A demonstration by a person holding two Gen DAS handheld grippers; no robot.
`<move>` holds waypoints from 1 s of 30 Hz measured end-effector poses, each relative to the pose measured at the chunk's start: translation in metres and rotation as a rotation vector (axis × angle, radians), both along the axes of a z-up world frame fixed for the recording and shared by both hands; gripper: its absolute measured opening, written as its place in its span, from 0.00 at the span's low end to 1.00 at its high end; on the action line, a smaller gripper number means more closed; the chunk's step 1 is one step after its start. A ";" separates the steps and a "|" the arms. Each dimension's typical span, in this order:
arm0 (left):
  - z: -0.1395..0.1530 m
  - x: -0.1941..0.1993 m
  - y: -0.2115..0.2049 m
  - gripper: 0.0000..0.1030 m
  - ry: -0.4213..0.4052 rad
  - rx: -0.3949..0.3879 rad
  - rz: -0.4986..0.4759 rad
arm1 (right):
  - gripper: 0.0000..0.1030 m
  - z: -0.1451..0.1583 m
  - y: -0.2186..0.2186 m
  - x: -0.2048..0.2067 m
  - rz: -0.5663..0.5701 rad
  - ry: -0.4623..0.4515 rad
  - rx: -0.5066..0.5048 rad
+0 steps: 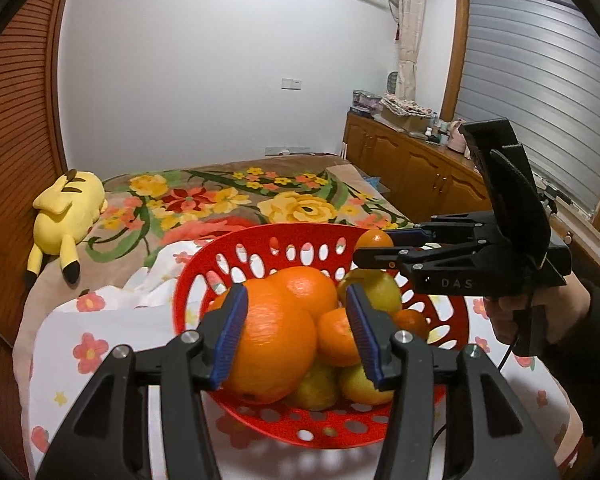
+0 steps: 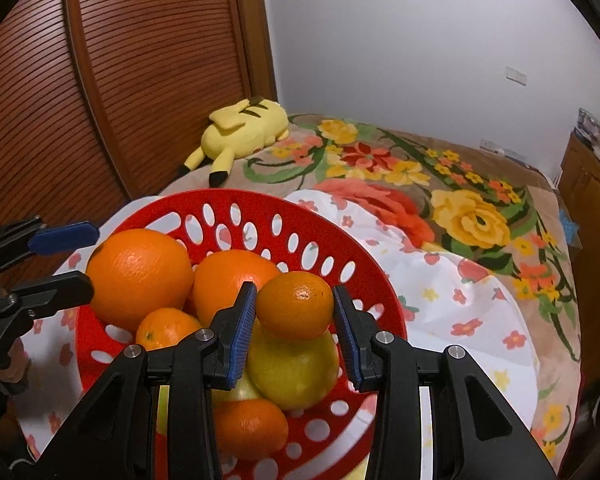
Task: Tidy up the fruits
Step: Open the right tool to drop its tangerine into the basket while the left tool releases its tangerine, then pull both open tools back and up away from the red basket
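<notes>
**Both tongs at the fruit basket**

Nearest, the left tongs [image 1: 296, 332] stand wide around the big orange [image 1: 276, 344] in the red basket [image 1: 204, 272] on the bed. The right tongs [image 2: 295, 320] bracket a small mandarin [image 2: 295, 305] atop the pile, seemingly gripping it. Next, likely, lift it clear without toppling neighbours.

- A red perforated plastic basket [image 2: 300, 216] sat on a white flowered cloth, heaped with fruit.
- A large orange [image 2: 140, 276] lay at its left side, touching a second orange [image 2: 228, 276].
- A small mandarin [image 2: 296, 304] perched atop a yellow lemon [image 2: 296, 372].
</notes>
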State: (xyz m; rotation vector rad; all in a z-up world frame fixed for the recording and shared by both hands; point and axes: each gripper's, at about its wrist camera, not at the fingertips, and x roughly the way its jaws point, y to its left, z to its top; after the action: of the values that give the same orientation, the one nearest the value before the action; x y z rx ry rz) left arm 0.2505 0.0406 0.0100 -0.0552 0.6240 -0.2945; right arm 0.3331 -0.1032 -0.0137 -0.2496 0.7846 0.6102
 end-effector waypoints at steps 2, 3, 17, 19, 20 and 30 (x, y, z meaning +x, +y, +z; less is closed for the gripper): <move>-0.001 0.001 0.002 0.49 0.004 -0.001 0.008 | 0.37 -0.002 0.004 0.002 0.002 0.003 -0.006; -0.002 0.001 0.005 0.49 0.006 -0.002 0.013 | 0.37 -0.003 0.006 0.002 0.002 0.004 -0.009; -0.013 0.003 0.017 0.49 0.027 0.006 0.039 | 0.37 -0.005 0.016 0.005 -0.001 0.004 -0.004; -0.013 0.002 0.017 0.49 0.029 0.008 0.043 | 0.37 -0.005 0.016 0.003 -0.007 0.002 -0.003; -0.013 0.001 0.016 0.49 0.029 0.009 0.045 | 0.37 -0.004 0.015 0.001 -0.010 -0.002 -0.001; -0.006 -0.033 0.014 0.53 0.002 0.020 0.063 | 0.37 0.015 -0.010 -0.051 -0.067 -0.067 0.062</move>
State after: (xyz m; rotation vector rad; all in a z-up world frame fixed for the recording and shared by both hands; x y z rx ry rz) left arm 0.2178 0.0542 0.0035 -0.0556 0.6258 -0.2276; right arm 0.2822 -0.1127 0.0017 -0.1856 0.7058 0.5590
